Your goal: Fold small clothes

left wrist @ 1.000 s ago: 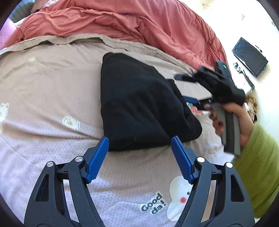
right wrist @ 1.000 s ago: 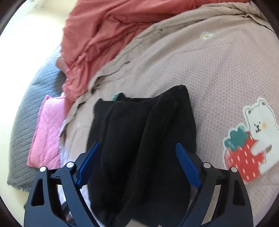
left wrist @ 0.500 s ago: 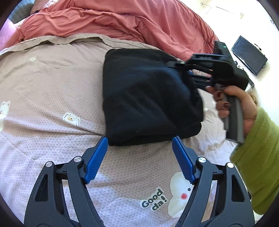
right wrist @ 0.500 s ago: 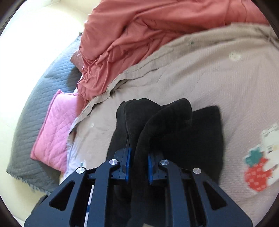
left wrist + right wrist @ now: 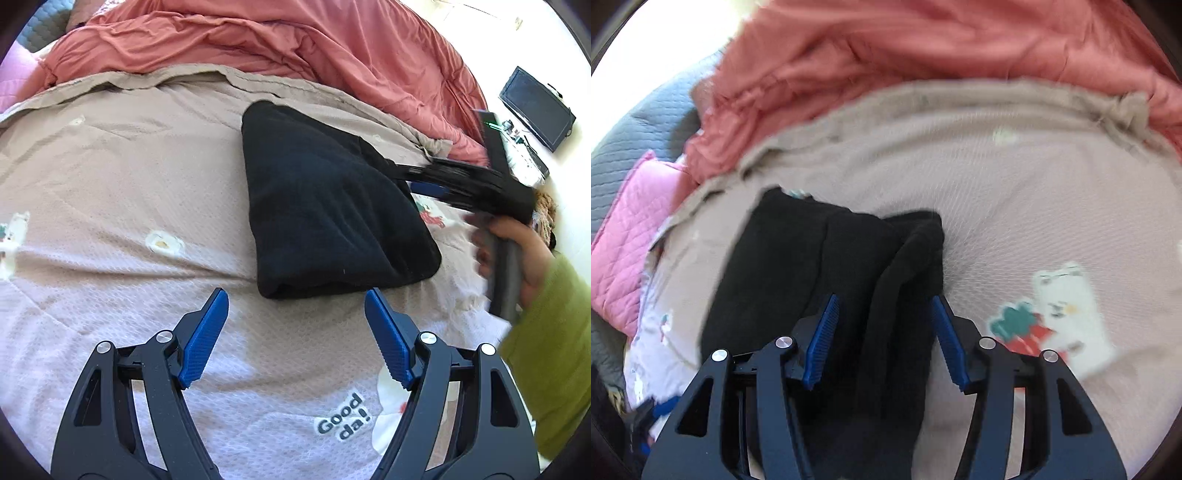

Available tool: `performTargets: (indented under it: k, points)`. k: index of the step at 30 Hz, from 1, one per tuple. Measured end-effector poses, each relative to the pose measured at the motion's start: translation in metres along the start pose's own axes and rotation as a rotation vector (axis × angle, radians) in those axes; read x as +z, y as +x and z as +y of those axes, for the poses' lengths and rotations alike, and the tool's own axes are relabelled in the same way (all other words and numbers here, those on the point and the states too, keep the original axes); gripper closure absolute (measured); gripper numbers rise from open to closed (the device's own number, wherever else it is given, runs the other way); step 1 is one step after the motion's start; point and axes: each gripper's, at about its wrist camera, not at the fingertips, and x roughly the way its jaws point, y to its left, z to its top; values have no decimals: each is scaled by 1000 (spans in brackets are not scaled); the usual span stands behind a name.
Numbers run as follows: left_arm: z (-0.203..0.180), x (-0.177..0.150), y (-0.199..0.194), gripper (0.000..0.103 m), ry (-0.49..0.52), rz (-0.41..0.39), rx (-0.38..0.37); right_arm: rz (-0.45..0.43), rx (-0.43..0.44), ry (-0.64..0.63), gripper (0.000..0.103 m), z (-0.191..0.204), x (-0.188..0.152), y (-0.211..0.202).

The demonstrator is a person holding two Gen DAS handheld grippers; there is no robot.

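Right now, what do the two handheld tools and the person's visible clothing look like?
Both tools share one build: black skeletal frames with triangular cut-outs, silver pivot bolts, and ribbed blue pads on the fingers. The left tool shows this up close, as does the right tool. From the left wrist view, the right tool has a grey handle and a small green light. The sleeve is olive green.
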Motion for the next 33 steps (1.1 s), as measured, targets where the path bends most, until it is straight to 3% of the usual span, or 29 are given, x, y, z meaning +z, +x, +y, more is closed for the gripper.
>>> performTargets:
  k: [2, 4, 7, 10, 13, 16, 20, 23, 25, 29, 31, 33]
  points:
    - [3, 8, 0, 34, -5, -9, 16, -47, 121, -16, 39, 11, -14, -30]
    - [5, 21, 3, 34, -25, -7, 35, -25, 203, -40, 39, 21, -25, -38]
    - [2, 40, 13, 36, -22, 9, 50, 52, 229, -38, 40, 27, -40, -26]
    - [-6, 53, 27, 36, 3, 44, 43, 134, 221, 13, 57, 22, -53, 2]
    - [-10, 58, 49, 36, 3, 101, 49, 152, 303, 81, 81, 6, -62, 6]
    - [-16, 57, 63, 37, 16, 144, 73, 131, 284, 67, 84, 5, -62, -11]
    - [-21, 46, 82, 34, 24, 207, 82, 136, 147, -27, 81, 15, -70, -7]
    - [-11, 35, 93, 27, -7, 252, 93, 146, 151, 6, 78, 13, -77, 12]
    - [-6, 32, 89, 27, -18, 246, 74, 134, 145, -11, 75, 16, -77, 9]
    - [-8, 30, 68, 27, 27, 211, 95, 109, 129, -19, 58, 19, -73, -18]
    - [-9, 31, 58, 28, 33, 193, 102, 53, 83, -63, 50, 25, -68, -39]
    - [-8, 31, 48, 28, 35, 179, 105, 9, 77, -89, 50, 30, -63, -52]
